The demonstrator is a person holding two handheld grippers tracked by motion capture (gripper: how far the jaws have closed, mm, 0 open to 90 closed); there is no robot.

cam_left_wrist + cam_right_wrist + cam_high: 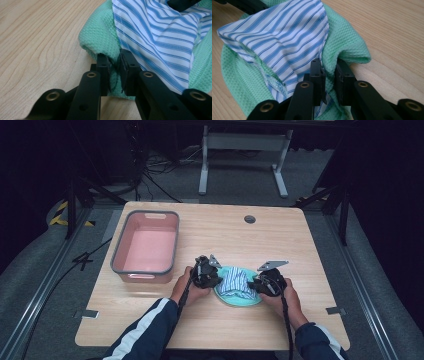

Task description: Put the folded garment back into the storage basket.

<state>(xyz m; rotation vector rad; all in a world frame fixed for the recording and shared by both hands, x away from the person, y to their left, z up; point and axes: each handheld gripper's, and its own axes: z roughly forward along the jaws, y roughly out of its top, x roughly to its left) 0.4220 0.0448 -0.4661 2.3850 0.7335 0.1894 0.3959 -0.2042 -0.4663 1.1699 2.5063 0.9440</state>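
High view: a wooden table (210,320) is seen with a pink bin (146,248) at its left side. A green cloth (239,296) lies near the front edge, well apart from the bin, with a blue-striped cloth (234,281) bunched on top. The left gripper (212,276) and right gripper (256,285) are held against opposite sides of the pile (dark sleeves with a white stripe are noted).

Left gripper view: the jaws are clenched on a fold of the green cloth (100,42), beside the striped cloth (160,37).

Right gripper view: the jaws are pinched on a fold of the green cloth (347,42); the striped cloth (287,40) lies just beside them.
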